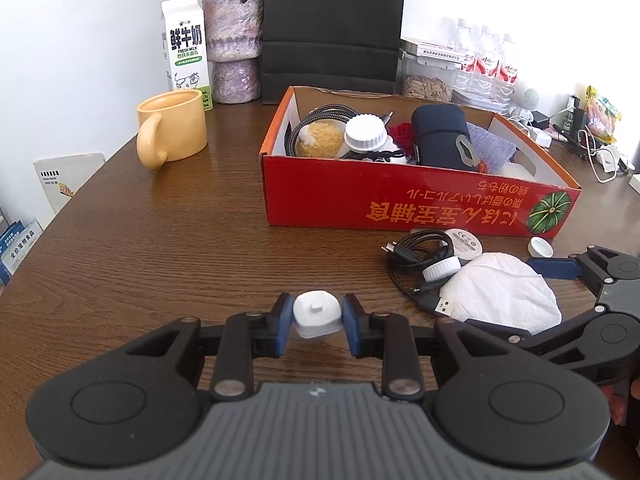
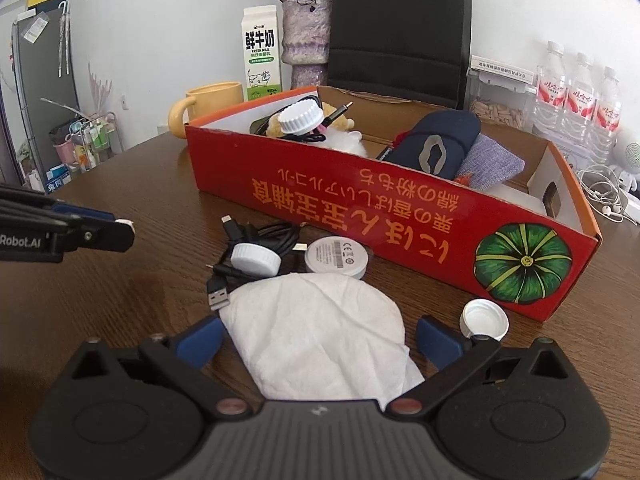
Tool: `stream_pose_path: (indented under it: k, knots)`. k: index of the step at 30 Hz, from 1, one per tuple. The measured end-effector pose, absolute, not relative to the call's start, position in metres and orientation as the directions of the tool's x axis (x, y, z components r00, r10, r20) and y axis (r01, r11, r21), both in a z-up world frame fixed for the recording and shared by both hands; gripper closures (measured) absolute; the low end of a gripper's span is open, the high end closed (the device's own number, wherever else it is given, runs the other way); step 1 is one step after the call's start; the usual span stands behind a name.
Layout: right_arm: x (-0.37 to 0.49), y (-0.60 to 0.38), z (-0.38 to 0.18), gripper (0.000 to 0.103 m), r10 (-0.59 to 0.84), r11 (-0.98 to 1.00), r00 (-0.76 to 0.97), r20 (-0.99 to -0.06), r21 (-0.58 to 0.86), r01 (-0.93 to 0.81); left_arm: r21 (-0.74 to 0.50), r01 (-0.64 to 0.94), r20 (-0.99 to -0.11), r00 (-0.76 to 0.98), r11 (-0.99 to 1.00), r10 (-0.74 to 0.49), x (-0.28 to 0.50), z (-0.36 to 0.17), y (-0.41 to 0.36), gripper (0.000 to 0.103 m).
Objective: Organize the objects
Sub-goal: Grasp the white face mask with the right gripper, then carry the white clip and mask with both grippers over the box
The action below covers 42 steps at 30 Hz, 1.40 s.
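Two grippers are at work over the brown table (image 1: 160,240): the left gripper (image 1: 317,322) has its blue pads pressed on a small white plug-like piece (image 1: 317,314), held clear above the wood, while the right gripper (image 2: 320,338) stands with its jaws spread wide, nothing between the pads but the near end of a white paper tissue (image 2: 316,332) lying flat beneath it. The white piece looks like hard, light plastic, smooth on its sides (so probably a little slippery), and the hold across its two flanks seems sound for a carry to the red cardboard box (image 1: 400,208). The tissue is limp and nearly weightless; I judge it will fold and drag rather than lift as a sheet, so a pinch at its bunched middle or an edge would serve best. Just beyond it lie a tangle of black cables (image 2: 256,240), a white round cap (image 2: 256,260) resting on them, a white disc (image 2: 336,258) and an open white bottle cap (image 2: 484,318) close by the right jaw. The USB plug touches the tissue's edge and could snag on a lift. The box already holds a dark pouch (image 1: 440,136) and a white-lidded jar (image 1: 366,132); a yellow mug (image 1: 172,128) stands well apart.
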State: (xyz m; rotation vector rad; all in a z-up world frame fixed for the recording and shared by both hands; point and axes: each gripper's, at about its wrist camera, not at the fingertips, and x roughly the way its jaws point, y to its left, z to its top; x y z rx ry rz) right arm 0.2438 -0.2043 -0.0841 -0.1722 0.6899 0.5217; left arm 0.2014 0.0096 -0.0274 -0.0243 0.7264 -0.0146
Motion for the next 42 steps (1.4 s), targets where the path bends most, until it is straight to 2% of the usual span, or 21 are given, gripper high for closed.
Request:
stream_pose_path:
  k: [1, 3, 7, 8, 14, 29, 42]
  knots:
    - [0.242, -0.204, -0.085, 0.001, 0.404, 0.857, 0.652, -0.642, 0.017, -0.515, -0.028, 0.006, -0.664, 0.748, 1.000, -0.023, 0.201, -0.027, 0.009, 0.075]
    - [0.237, -0.205, -0.083, 0.017, 0.416, 0.852, 0.655, -0.631, 0.019, -0.523, -0.029, 0.008, -0.663, 0.748, 1.000, -0.025, 0.200, -0.027, 0.009, 0.075]
    - [0.228, -0.207, -0.081, 0.026, 0.419, 0.851, 0.665, -0.618, 0.014, -0.524, -0.029, 0.013, -0.663, 0.748, 0.999, -0.029, 0.196, -0.026, 0.007, 0.075]
    - [0.223, -0.207, -0.078, 0.040, 0.430, 0.848, 0.664, -0.611, 0.020, -0.530, -0.030, 0.014, -0.662, 0.749, 0.999, -0.030, 0.195, -0.026, 0.006, 0.075]
    - [0.212, -0.209, -0.076, 0.053, 0.425, 0.852, 0.673, -0.605, 0.016, -0.524, -0.032, 0.017, -0.655, 0.755, 0.999, -0.034, 0.185, -0.023, 0.004, 0.075]
    - [0.178, -0.221, -0.047, 0.055, 0.428, 0.867, 0.741, -0.518, 0.004, -0.498, -0.013, 0.031, -0.606, 0.795, 0.999, -0.033, 0.171, 0.002, -0.003, 0.075]
    - [0.213, -0.216, -0.006, 0.054, 0.434, 0.873, 0.800, -0.414, -0.027, -0.488, 0.009, 0.050, -0.555, 0.831, 0.999, -0.037, 0.220, 0.033, -0.015, 0.075]
